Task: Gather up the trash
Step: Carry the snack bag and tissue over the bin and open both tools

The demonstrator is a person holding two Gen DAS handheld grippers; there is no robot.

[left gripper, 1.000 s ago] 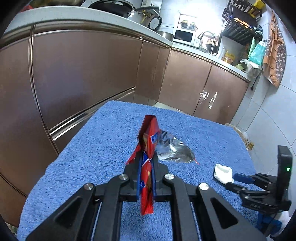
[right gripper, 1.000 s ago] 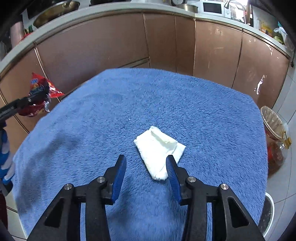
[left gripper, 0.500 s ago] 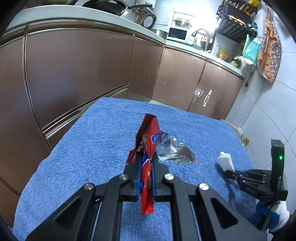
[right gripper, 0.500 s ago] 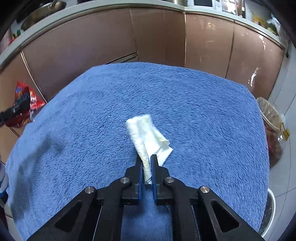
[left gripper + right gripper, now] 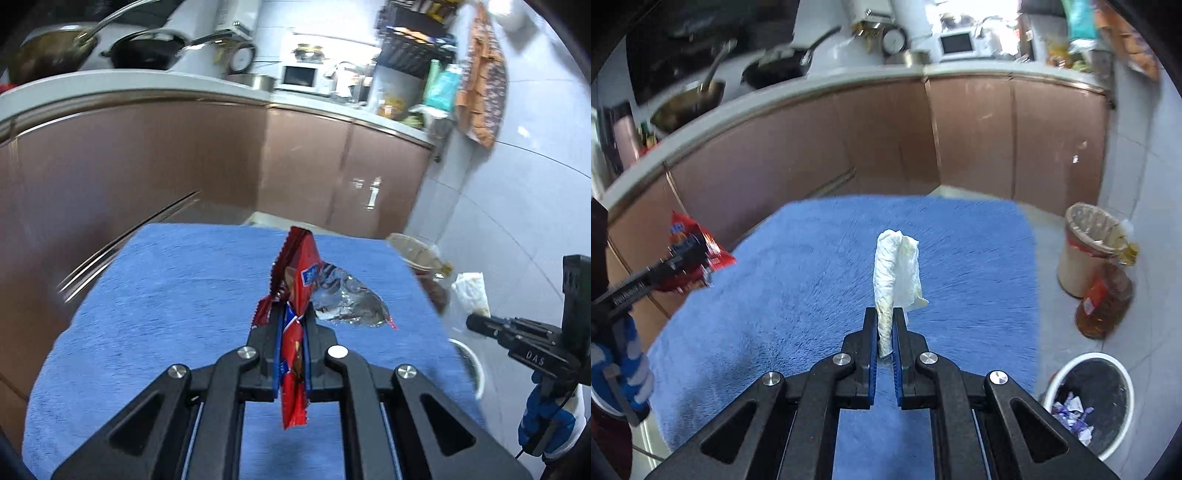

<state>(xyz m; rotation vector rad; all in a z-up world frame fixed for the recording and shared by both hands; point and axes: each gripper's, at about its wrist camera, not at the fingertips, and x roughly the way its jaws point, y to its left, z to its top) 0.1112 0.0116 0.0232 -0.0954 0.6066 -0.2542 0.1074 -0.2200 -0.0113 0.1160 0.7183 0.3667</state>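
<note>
My left gripper (image 5: 291,332) is clamped on a red wrapper (image 5: 297,295), its silver foil lining spilling to the right, held above the blue cloth (image 5: 166,295). My right gripper (image 5: 885,332) is pinched tight on a white tissue (image 5: 895,269) that stands upright over the same cloth. On the floor at near right I see a white bin (image 5: 1123,373) with scraps inside; an oil bottle (image 5: 1104,302) stands beyond it.
</note>
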